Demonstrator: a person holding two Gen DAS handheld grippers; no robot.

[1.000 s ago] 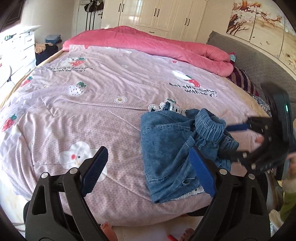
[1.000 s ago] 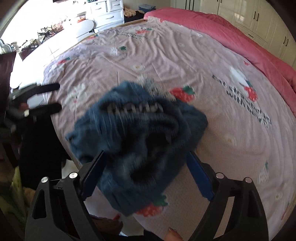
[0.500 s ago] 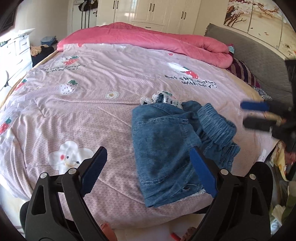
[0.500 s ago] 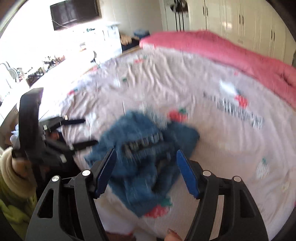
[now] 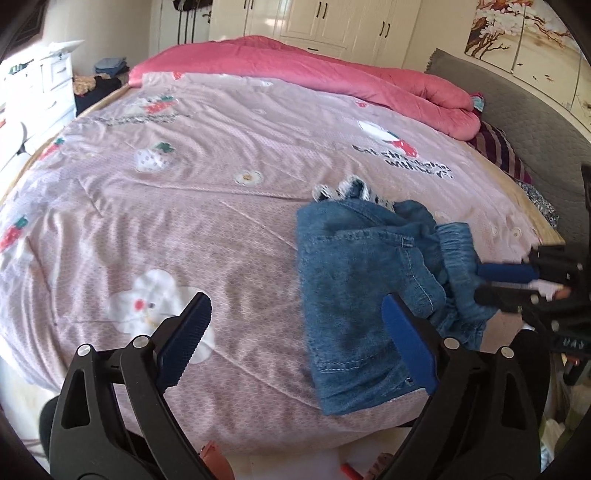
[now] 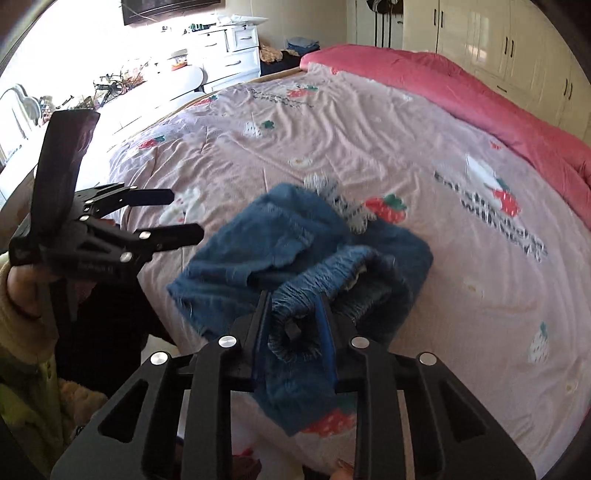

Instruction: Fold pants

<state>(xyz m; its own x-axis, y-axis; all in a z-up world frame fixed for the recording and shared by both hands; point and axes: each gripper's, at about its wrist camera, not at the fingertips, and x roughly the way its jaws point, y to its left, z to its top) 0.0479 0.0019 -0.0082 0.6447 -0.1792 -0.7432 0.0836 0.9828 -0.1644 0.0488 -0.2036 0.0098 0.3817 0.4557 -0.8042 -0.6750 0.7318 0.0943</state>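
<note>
Blue denim pants (image 5: 351,277) lie crumpled near the bed's front right corner, with lace trim at the far end and the elastic waistband bunched at the right. My right gripper (image 6: 293,299) is closing its jaws with the gathered waistband (image 6: 314,273) between them, and the pads press on the fabric. The left wrist view shows that right gripper (image 5: 478,282) biting the waistband from the right edge. My left gripper (image 5: 295,306) hangs open above the bedspread, its right finger over the pants' near left part. In the right wrist view the left gripper (image 6: 184,214) hovers just left of the pants, holding nothing.
The bed carries a pink printed bedspread (image 5: 184,192). A rolled pink quilt (image 5: 332,74) lies along its far side. A grey headboard (image 5: 517,122) stands at the right, white wardrobes (image 5: 332,22) behind, and a white dresser (image 6: 229,48) to the left. The bed's front edge is just below the pants.
My right gripper drew back from the pants with its jaws wide, then came in again and narrowed them on the waistband. The left gripper stayed open and hardly moved.
</note>
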